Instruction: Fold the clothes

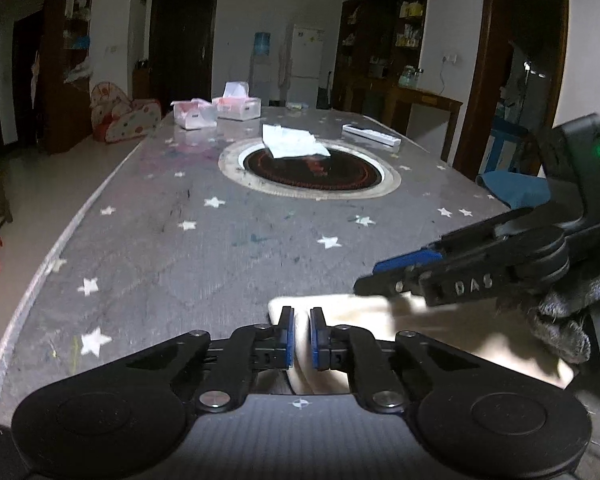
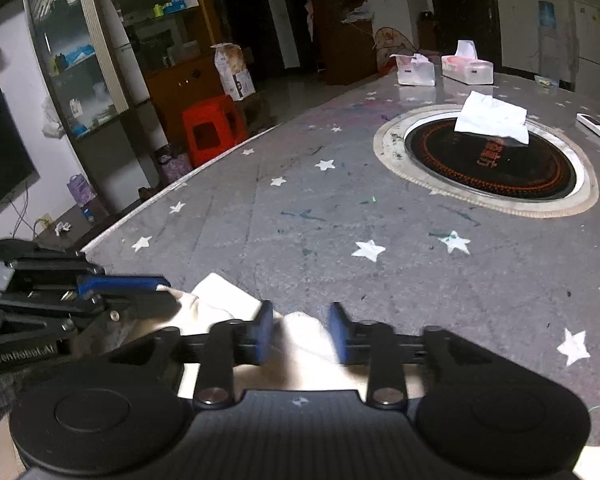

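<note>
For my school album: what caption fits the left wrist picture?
Left gripper pinching a cream cloth on the starry table, right gripper alongside.

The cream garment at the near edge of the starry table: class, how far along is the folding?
Done: nothing clearly; no finished fold shows. In hand: the cream garment lies bunched at the table edge, the left hand-held gripper shut on a fold of it, and the right hand-held gripper straddling another part, pads apart. Left: spreading it flat and every fold.
</note>
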Demonstrator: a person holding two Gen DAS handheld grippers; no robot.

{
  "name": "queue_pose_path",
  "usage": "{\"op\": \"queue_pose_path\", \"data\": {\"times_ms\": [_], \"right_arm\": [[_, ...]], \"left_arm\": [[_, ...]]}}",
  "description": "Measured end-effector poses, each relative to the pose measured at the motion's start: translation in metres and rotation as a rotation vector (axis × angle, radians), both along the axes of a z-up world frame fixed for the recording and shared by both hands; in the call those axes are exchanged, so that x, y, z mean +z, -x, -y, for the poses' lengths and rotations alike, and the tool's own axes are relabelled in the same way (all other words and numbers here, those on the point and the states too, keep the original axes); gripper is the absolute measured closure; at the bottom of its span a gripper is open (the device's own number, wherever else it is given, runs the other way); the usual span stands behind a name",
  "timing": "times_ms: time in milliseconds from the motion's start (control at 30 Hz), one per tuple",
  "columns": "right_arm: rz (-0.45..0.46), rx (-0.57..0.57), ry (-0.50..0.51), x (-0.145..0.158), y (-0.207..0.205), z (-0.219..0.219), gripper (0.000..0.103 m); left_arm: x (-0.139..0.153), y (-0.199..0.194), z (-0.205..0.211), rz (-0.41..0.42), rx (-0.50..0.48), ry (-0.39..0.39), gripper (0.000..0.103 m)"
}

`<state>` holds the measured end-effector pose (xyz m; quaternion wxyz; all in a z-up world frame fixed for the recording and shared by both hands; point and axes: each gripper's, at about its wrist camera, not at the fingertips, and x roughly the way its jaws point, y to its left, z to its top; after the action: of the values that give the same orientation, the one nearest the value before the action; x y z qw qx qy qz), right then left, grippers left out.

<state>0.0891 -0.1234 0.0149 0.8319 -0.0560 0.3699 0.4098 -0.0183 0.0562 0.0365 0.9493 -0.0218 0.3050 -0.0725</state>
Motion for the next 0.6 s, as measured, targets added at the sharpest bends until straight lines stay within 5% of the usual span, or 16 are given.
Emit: {"op": "queue_pose_path", "data": {"times_ms": [100, 167, 300, 600], "right_arm": [[0.013, 0.013, 0.007, -0.003, 0.003, -0.004, 0.081], [0.051, 0.008, 0.006, 0.002, 0.008, -0.004, 0.097], [0.144, -0.039, 0.009, 0.011, 0.013, -0.002, 0.097], [0.118, -0.065, 0.048, -0.004, 0.005, -0.002, 0.097]], "left_arm": [[-0.001, -0.003, -0.002, -0.003, 0.007, -0.004, 0.094], [-0.001, -0.004, -0.002, -0.004, 0.010, -0.005, 0.094], [-0.001, -0.004, -0.002, -0.001, 0.011, -0.014, 0.094], [0.008, -0.005, 0.011, 0.018, -0.019, 0.006, 0.094]]}}
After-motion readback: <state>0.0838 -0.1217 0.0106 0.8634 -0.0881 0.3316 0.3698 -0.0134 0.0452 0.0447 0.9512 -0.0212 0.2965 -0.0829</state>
